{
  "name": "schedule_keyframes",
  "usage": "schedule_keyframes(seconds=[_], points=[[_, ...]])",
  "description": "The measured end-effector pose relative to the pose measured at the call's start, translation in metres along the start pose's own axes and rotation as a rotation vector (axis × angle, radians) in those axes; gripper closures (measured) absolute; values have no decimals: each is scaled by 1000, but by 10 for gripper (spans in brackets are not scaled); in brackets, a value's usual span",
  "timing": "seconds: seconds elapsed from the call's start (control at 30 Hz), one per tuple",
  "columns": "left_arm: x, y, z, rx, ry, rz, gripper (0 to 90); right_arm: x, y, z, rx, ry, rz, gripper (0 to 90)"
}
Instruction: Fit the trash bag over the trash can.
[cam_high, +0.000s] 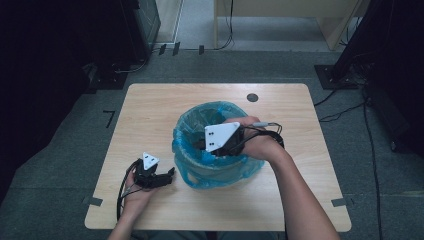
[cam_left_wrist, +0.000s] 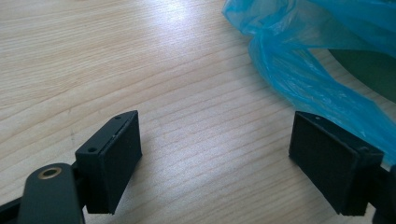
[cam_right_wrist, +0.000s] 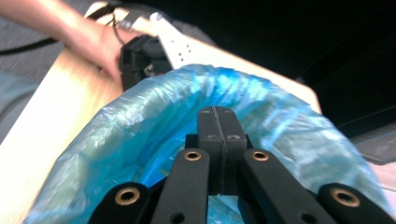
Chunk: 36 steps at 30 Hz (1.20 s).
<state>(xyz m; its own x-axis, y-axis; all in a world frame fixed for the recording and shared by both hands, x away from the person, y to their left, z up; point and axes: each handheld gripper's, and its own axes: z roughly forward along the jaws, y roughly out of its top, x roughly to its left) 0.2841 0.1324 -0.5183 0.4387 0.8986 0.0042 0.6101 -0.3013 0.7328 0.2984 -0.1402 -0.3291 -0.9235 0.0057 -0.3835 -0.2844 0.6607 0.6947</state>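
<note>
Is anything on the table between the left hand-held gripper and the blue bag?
Nothing visible. The left hand-held gripper rests open on the bare table, and only wood lies between it and the blue bag.

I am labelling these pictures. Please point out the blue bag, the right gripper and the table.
blue bag (cam_high: 192, 131): high view, left rim.
right gripper (cam_right_wrist: 218, 122): right gripper view, tips of shut jaws.
table (cam_high: 150, 107): high view, bare wood.

L tongs (cam_left_wrist: 215, 158) low and level, jaws wide apart, R tongs (cam_right_wrist: 218, 140) raised, jaws pressed together, R forearm stretched forward
</note>
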Motion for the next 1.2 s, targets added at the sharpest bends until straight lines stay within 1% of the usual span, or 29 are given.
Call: schedule_keyframes(seconds=[0.07, 0.13, 0.23, 0.3, 0.37, 0.43, 0.47, 0.5, 0.57, 0.67, 0.7, 0.8, 0.83, 0.87, 0.9, 0.93, 1.0, 1.03, 1.13, 1.17, 1.2], points=[[0, 0, 0, 0, 0, 0, 163, 0, 2, 10, 50, 33, -23, 900], [0, 0, 0, 0, 0, 0, 163, 2, 4, 24, 107, 70, -59, 900], [0, 0, 0, -1, -2, -1, 163, 5, 4, 38, 146, 113, -86, 900], [0, 0, 0, -1, -3, -2, 163, 6, 3, 47, 178, 133, -99, 900], [0, 0, 0, -1, -2, -3, 163, 5, -1, 55, 203, 168, -76, 900], [0, 0, 0, -1, -2, -2, 163, 4, -6, 63, 246, 202, -60, 900], [0, 0, 0, -1, -3, -3, 163, 4, -6, 67, 276, 219, -64, 900], [0, 0, 0, -1, -3, -3, 163, 4, -6, 70, 289, 242, -61, 900], [0, 0, 0, 0, -2, -1, 163, 1, -7, 77, 314, 264, -45, 900], [0, 0, 0, 0, -2, -2, 163, -3, -13, 86, 328, 304, -18, 900], [0, 0, 0, -1, -3, -3, 163, -4, -16, 89, 335, 317, -16, 900], [0, 0, 0, 0, -1, -2, 164, -5, -22, 100, 357, 344, 5, 900], [0, 0, 0, 0, -1, -2, 163, -7, -24, 101, 347, 355, 30, 900], [0, 0, 0, 0, 0, -3, 163, -8, -25, 102, 343, 359, 44, 900], [0, 0, 0, -2, -1, -6, 163, -10, -26, 102, 344, 360, 62, 900], [0, 0, 0, -2, -1, -6, 164, -11, -27, 103, 346, 360, 64, 900], [1, 0, 0, -2, -3, -8, 163, -11, -27, 101, 349, 353, 51, 900], [1, 0, 0, -3, -4, -9, 163, -11, -26, 100, 339, 351, 43, 900], [0, 0, 0, -1, 1, -4, 164, -13, -21, 93, 303, 317, 28, 900], [0, 0, 0, -1, 2, -3, 163, -14, -19, 90, 299, 309, 20, 900], [0, 0, 0, -1, 1, -4, 164, -15, -16, 87, 307, 301, 14, 900]])
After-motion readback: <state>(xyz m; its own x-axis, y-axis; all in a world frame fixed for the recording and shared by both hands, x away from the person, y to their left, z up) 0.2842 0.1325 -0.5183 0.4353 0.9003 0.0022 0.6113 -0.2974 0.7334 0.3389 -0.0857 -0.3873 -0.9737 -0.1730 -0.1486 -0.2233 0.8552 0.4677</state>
